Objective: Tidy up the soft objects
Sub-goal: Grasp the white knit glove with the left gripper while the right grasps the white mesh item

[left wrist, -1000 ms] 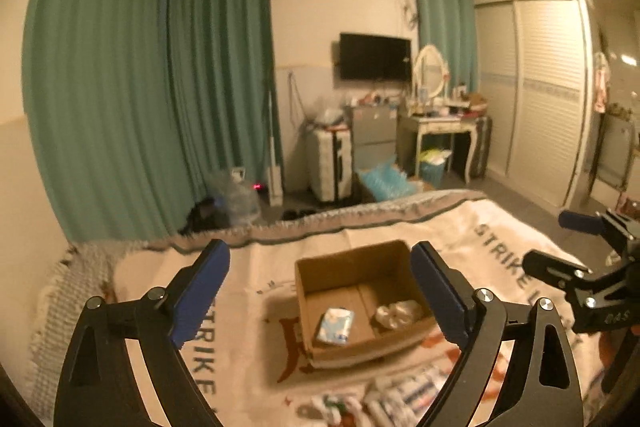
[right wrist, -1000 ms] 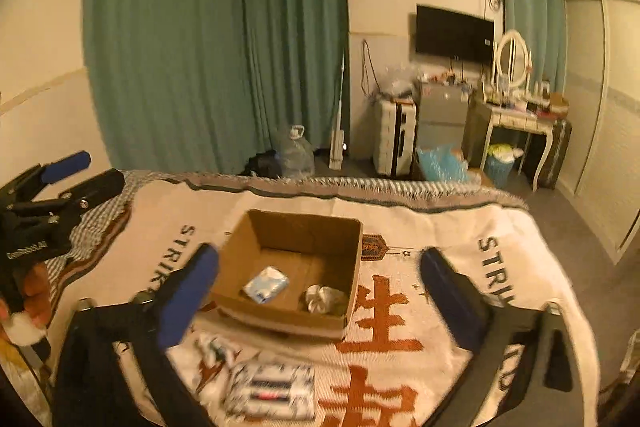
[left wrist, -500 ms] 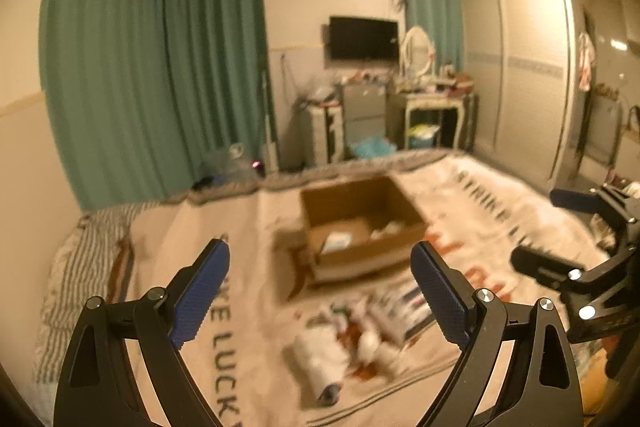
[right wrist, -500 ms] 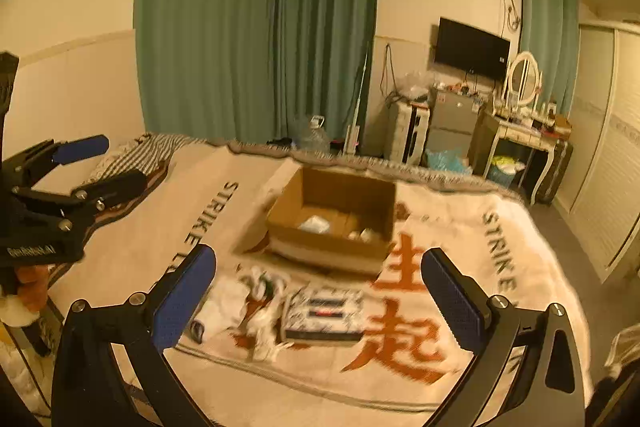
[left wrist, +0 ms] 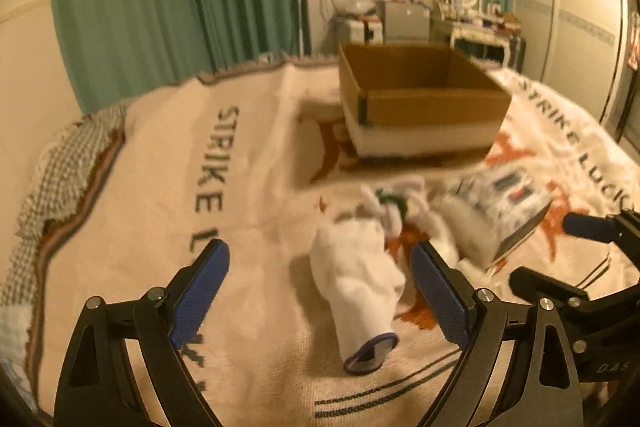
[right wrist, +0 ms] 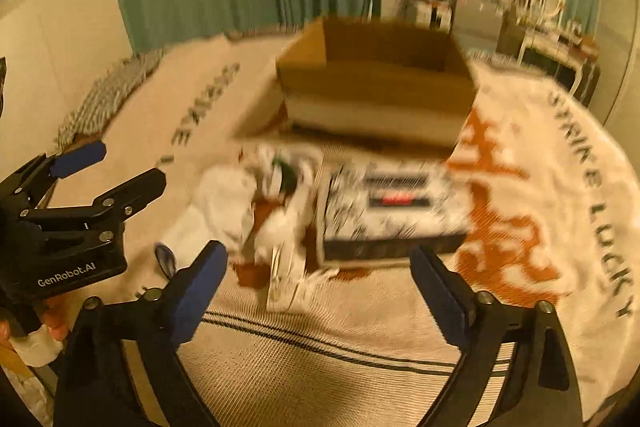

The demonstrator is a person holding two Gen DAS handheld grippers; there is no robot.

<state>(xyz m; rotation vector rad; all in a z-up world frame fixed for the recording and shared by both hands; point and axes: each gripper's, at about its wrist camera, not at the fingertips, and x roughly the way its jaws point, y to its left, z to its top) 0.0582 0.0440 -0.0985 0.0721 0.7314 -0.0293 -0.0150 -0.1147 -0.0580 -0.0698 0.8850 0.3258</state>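
Both tools gaping, empty — my left tool [left wrist: 318, 289] straddles the white sock [left wrist: 358, 281]; soft, limp, I'd pinch mid-body.

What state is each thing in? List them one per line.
Left tool: open, holding nothing.
Right tool: open, holding nothing.
Cardboard box: open at the top, upright on the blanket.
White sock: lying loose on the blanket, outside the box.
Tissue pack: lying flat, outside the box.

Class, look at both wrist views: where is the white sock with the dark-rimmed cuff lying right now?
The white sock lies on the blanket between the left gripper's open fingers, left of the patterned packet and nearer the camera than the cardboard box.
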